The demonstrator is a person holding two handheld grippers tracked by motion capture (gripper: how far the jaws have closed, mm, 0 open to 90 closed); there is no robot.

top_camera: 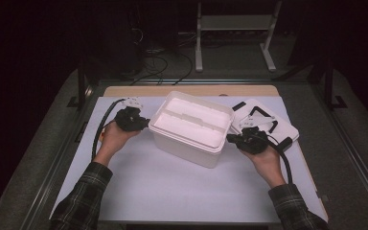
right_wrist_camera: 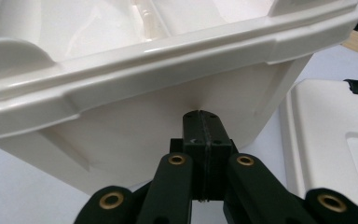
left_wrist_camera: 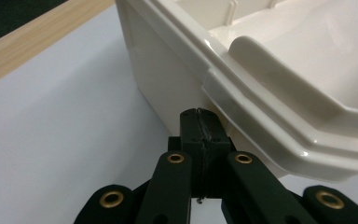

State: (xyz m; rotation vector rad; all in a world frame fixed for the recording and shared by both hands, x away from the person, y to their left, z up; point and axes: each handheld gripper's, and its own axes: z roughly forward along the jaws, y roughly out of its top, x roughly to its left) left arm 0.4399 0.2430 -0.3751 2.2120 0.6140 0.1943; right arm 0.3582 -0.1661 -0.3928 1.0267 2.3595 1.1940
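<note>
White table mat (top_camera: pixel 172 191), stiff light plastic bin (top_camera: pixel 191 127): both the left gripper (top_camera: pixel 146 123) and right gripper (top_camera: pixel 230 139) were closed empty, pressing under its rim, best handhold.

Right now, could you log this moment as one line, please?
left gripper: shut, at box end | right gripper: shut, under opposite rim | lid: off, beside box

Dark room, light falls mostly on table (top_camera: pixel 187 191) w/ white mat; wood edge (top_camera: pixel 191 90) at far side. Grey floor (top_camera: pixel 230 62) behind, black cables (top_camera: pixel 165 64) on it, white metal stand (top_camera: pixel 235 28) at back. Black backdrop around.
</note>
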